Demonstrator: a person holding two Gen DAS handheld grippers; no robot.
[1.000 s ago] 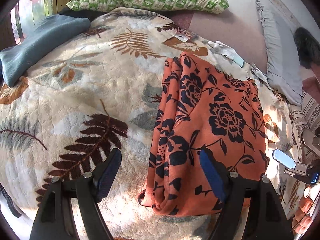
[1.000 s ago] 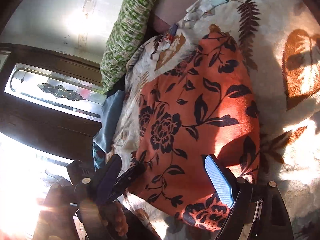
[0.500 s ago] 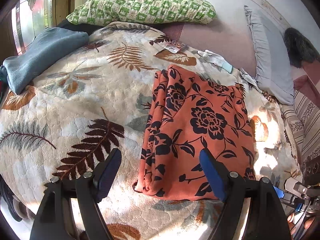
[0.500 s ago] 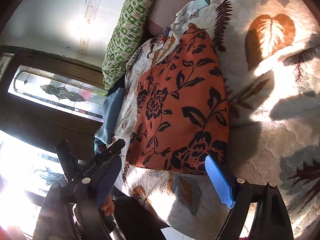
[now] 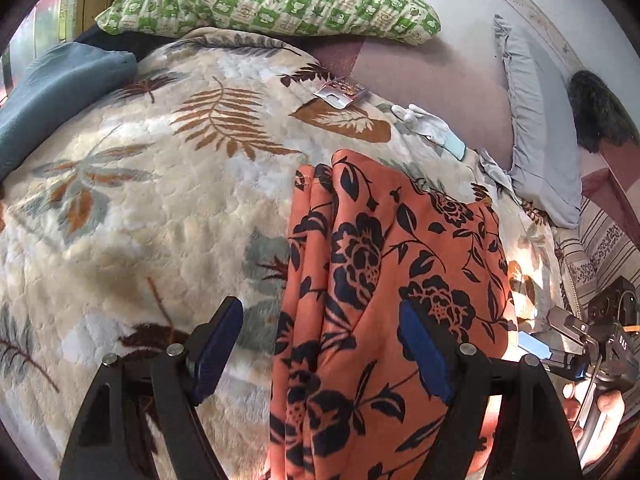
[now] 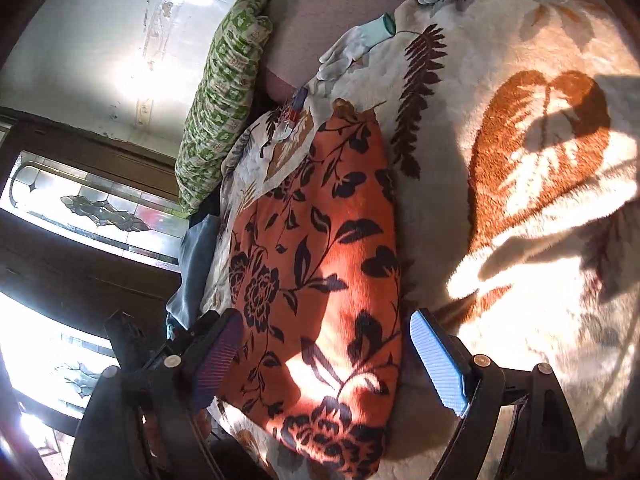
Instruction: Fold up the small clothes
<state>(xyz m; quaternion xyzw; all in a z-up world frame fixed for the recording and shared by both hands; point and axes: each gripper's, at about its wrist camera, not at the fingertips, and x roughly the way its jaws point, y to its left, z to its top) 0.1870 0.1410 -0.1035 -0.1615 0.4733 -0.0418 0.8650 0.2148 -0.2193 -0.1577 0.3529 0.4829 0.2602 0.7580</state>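
Item: orange floral garment (image 5: pixel 384 280), black flower print, lying on the leaf-patterned plush blanket (image 5: pixel 160 208) that covers the bed. We record it as already folded into a long, narrow bundle, with several stacked layers showing along its left edge in the left wrist view. We judge the fold well advanced; what may remain is a crosswise fold to shorten the bundle, or setting it aside. No other unfolded garment is evident to us.

Left gripper (image 5: pixel 320 356): jaws wide apart, holding nothing. They straddle the near left edge of the garment, one finger over bare blanket, the other over the cloth.

Right gripper (image 6: pixel 328 360): jaws wide apart, empty. They bracket the near end of the bundle, low over it; we cannot tell whether the fingers touch the cloth.

Left wrist view only:
- layered fold edge of the garment
- grey pillow (image 5: pixel 536 136) at the right
- dark furry object (image 5: pixel 596 116) beyond it, not identifiable
- striped cloth (image 5: pixel 604 240) at far right
- the right gripper's body and the hand (image 5: pixel 600 404) holding it

Right wrist view only:
- leaded glass window (image 6: pixel 92 208) in a dark wooden frame
- strong sun patches and shadows across the blanket
- garment's right edge and rounded near end

Both views:
- green checked pillow (image 5: pixel 272 0) at the bed head
- blue folded cloth (image 5: pixel 56 88)
- white glove with teal cuff (image 5: pixel 432 128)
- small foil packet (image 5: pixel 340 92) on the blanket
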